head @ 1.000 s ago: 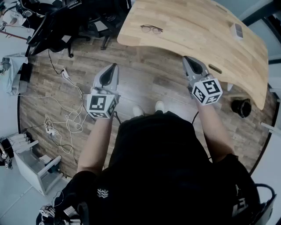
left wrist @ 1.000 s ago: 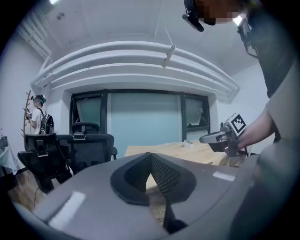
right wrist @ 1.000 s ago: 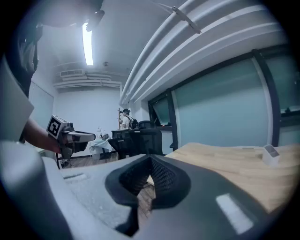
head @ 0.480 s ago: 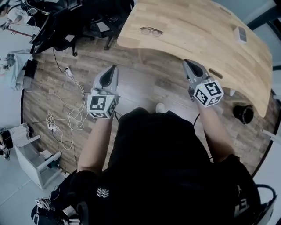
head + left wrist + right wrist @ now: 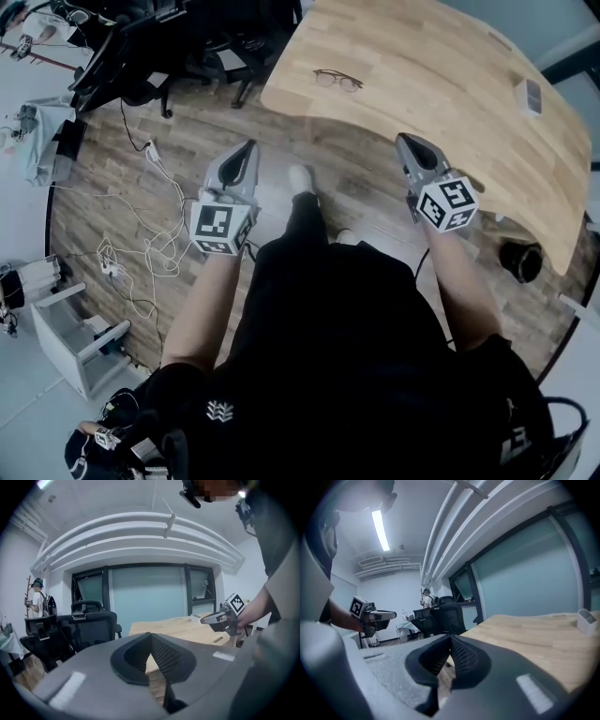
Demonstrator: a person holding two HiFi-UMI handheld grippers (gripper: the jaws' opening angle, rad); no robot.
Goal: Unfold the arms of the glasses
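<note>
The glasses (image 5: 338, 80), thin dark frames, lie near the left end of the wooden table (image 5: 450, 84) in the head view. My left gripper (image 5: 247, 146) hangs over the floor, short of the table edge and well below-left of the glasses. My right gripper (image 5: 404, 141) is at the table's near edge, to the right of the glasses. Both are shut with nothing between the pads. The left gripper view shows its closed jaws (image 5: 151, 637) and the right gripper (image 5: 220, 617) beyond. From the right gripper view I see its closed jaws (image 5: 450, 639) and the left gripper (image 5: 377, 616). Neither gripper view shows the glasses.
A small white box (image 5: 532, 97) stands at the table's far right. Black office chairs (image 5: 187, 47) crowd the table's left end. Cables (image 5: 141, 244) trail over the wood floor at left, near a white stand (image 5: 80, 342). A black bin (image 5: 520, 261) sits under the table's right side.
The person has stepped toward the table, one foot now forward. Both grippers have moved closer to the table edge and stayed shut. The glasses have not moved.
</note>
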